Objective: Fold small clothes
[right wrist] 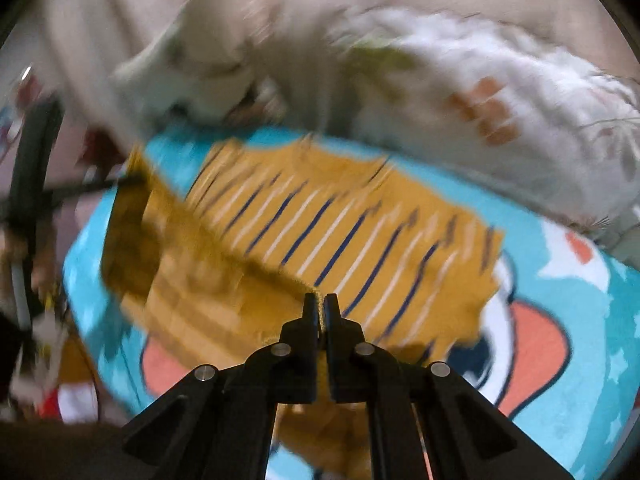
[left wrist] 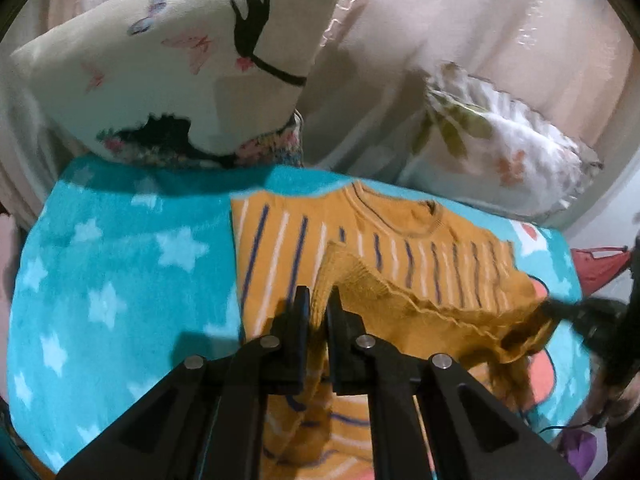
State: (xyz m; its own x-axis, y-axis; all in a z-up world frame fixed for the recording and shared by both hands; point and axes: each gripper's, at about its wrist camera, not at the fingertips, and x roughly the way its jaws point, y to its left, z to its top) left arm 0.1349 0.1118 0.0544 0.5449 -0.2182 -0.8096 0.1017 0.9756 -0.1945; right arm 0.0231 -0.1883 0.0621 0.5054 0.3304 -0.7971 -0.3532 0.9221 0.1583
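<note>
**Both grippers pinching sweater hem, fold under way**

Left wrist view: left gripper (left wrist: 318, 304) sits closest to the lens, jaws together and clamped on the ribbed hem of the mustard sweater (left wrist: 400, 240). Hem is raised off the body of the garment; collar end lies flat toward the pillows. Sweater rests on a turquoise star blanket (left wrist: 120, 280). At the right edge the right gripper (left wrist: 548, 312) has the other end of the same hem, and the lifted edge runs between the two. Behind: an eyelash-print pillow (left wrist: 180, 80) and a floral pillow (left wrist: 500, 148), both beyond the blanket, clear of the sweater.

Right wrist view: heavy motion blur. Right gripper's jaws are together with a sliver of mustard knit pinched between the tips. Striped panel spreads out ahead; the hem edge runs off left to the left gripper, seen as a dark shape.

Handling, my read: light, soft knit, stretchy, no stiffness, so it will sag between the two pinch points. Not slippery, not fragile. Ribbed hem is the thickest edge, so a good hold; keep both corners level so the fold lands square.

Containers: none in view.
</note>
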